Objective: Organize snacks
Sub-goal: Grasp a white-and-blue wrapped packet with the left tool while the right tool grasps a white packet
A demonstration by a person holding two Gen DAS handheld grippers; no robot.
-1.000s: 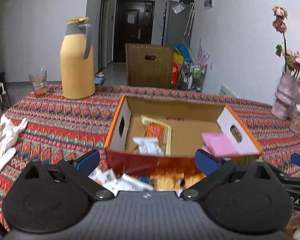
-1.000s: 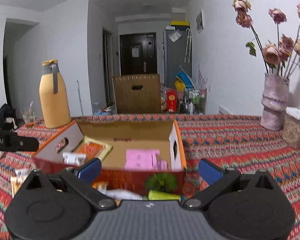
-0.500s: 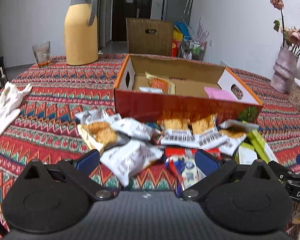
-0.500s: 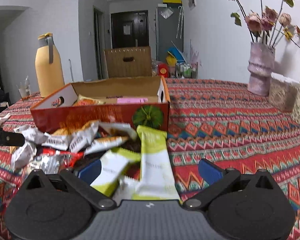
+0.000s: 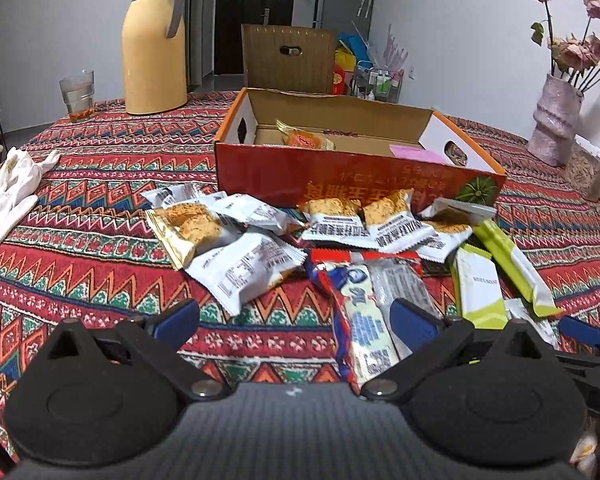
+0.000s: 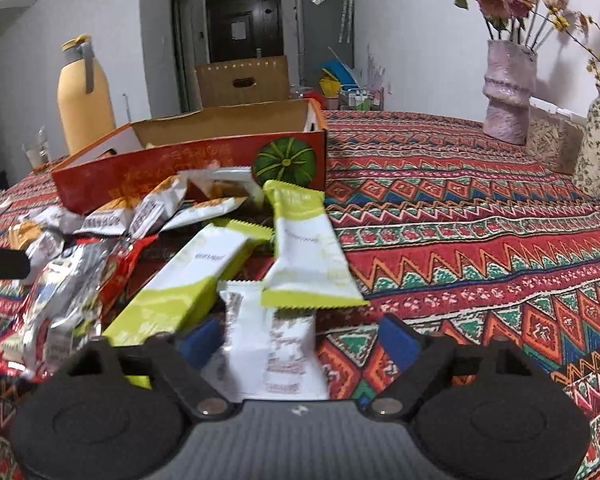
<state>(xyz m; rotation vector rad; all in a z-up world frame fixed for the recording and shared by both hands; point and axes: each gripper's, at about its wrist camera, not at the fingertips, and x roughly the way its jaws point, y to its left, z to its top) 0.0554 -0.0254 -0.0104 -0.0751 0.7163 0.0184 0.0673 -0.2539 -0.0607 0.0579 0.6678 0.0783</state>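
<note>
Both grippers hang low over a heap of snacks (image 5: pixel 340 236) on the table (image 6: pixel 480 216), just in front of the open box (image 5: pixel 352 178).

Right gripper (image 6: pixel 296 338): fingers apart, and they have just been closing in. A white packet (image 6: pixel 268 344) lies between them, its far end tucked under a green-and-white bar (image 6: pixel 308 256). The pads do not appear to press on it yet, so it is not held. A second green bar (image 6: pixel 188 280) lies just beside the left finger.

Left gripper (image 5: pixel 296 316): fingers wide apart with nothing in them. A red-and-blue wrapper (image 5: pixel 356 304) lies between them, nearer the right finger. White cracker packets (image 5: pixel 244 268) lie just beyond.

The box already holds an orange packet (image 5: pixel 304 140) and a pink one (image 5: pixel 416 154); most of the heap is still outside it, so the task looks to be at an early stage.

Step in hand, as judged: the right gripper takes the white packet. Recommendations:
- Close across the packet's narrow width, near its middle, so that it does not fold or swing.
- Check that the left finger has not also caught the green bar's corner.
- Draw the packet back towards the gripper before lifting, to free it from under the bar without dragging the heap.
- Grip lightly: the foil is slippery and the contents may crush.
- Clear the box's front wall, then set the packet flat inside.
</note>
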